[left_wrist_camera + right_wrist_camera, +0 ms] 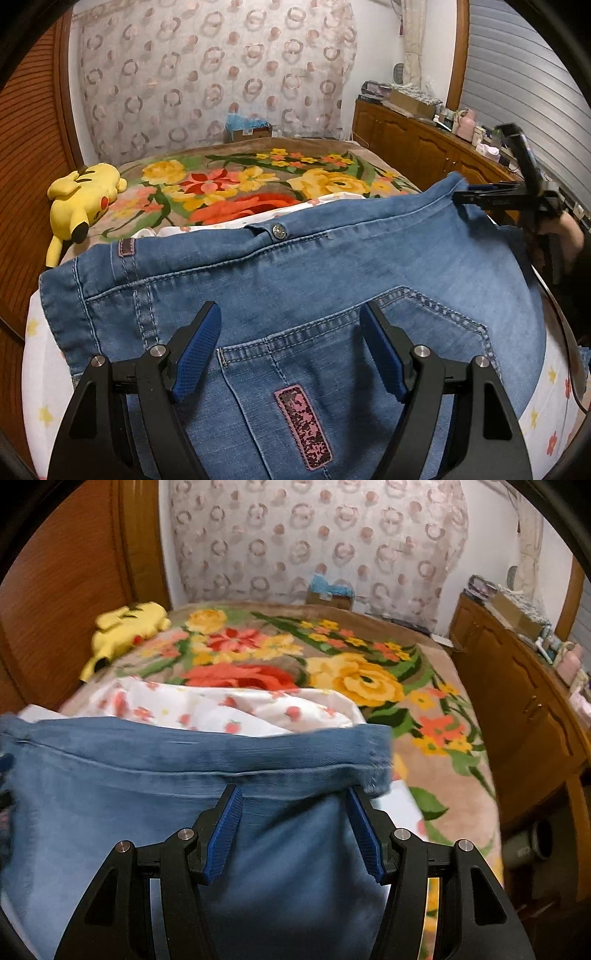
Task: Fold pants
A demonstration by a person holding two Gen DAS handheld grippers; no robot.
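Folding jeans point(295, 266) on bed, waistband toward floral blanket point(258, 177). Left gripper point(290, 325) spread above back pocket point(354, 332), holding nothing. Right gripper point(291, 794) spread at waistband corner; contact unclear, blurred. Judging: mid-fold, next needs pinching edge. Blanket beyond waistband free; plush point(85, 195) far left; cabinet point(517, 709) right.

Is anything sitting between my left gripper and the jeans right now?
Nothing visible. The left gripper is open directly over the jeans, its fingers straddling the back pocket with only bare denim between them.
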